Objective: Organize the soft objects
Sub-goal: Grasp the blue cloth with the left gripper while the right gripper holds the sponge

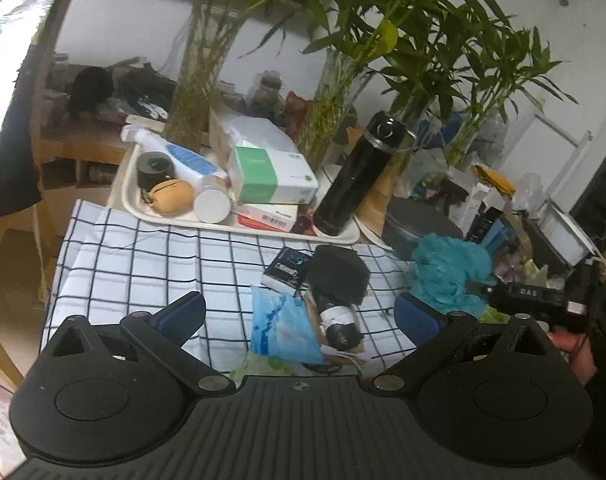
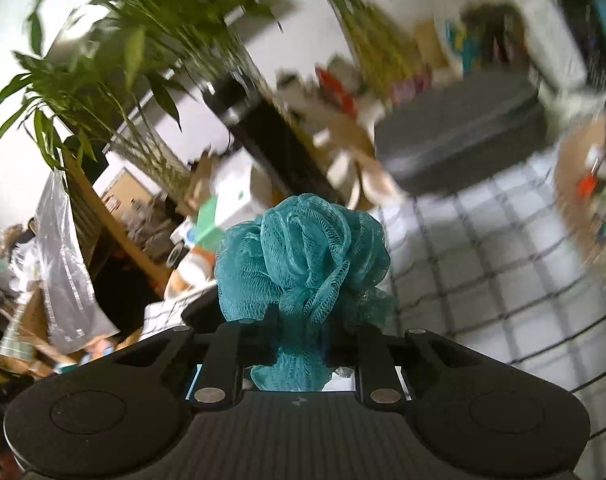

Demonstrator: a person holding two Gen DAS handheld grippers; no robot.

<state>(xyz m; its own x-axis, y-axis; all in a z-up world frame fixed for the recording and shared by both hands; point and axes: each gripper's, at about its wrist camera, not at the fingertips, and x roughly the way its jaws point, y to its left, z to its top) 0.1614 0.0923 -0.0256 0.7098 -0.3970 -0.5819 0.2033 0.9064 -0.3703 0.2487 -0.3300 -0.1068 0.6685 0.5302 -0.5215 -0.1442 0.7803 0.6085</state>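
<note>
So the right tongs (image 2: 301, 344) are clamped on the teal mesh bath pouf (image 2: 303, 256), pinching its lower bunched part while the puffy ball bulges out straight ahead past the tips, dead centre on the tongs' line, so there's no reach left to do on that side. From the other camera you can see the same pouf (image 1: 449, 270) over at the right edge of the checked cloth (image 1: 143, 264) on the desk; whether it's actually off the cloth yet I can't tell. The left tongs (image 1: 301, 312) are spread wide with nothing in them, hovering over the near middle of the cloth, and just beyond the gap sits a blue-and-white soft pack (image 1: 281, 326) with a black rolled bundle (image 1: 337, 280) touching its right side, its long axis running roughly away from the tongs. So the left hand is clearly nearer that little heap, and the right one owns the pouf. Further out is the cream tray (image 1: 135, 196) holding a black flask (image 1: 363, 172) and a green tissue box (image 1: 271, 174), probably where things go, just guessing.
</note>
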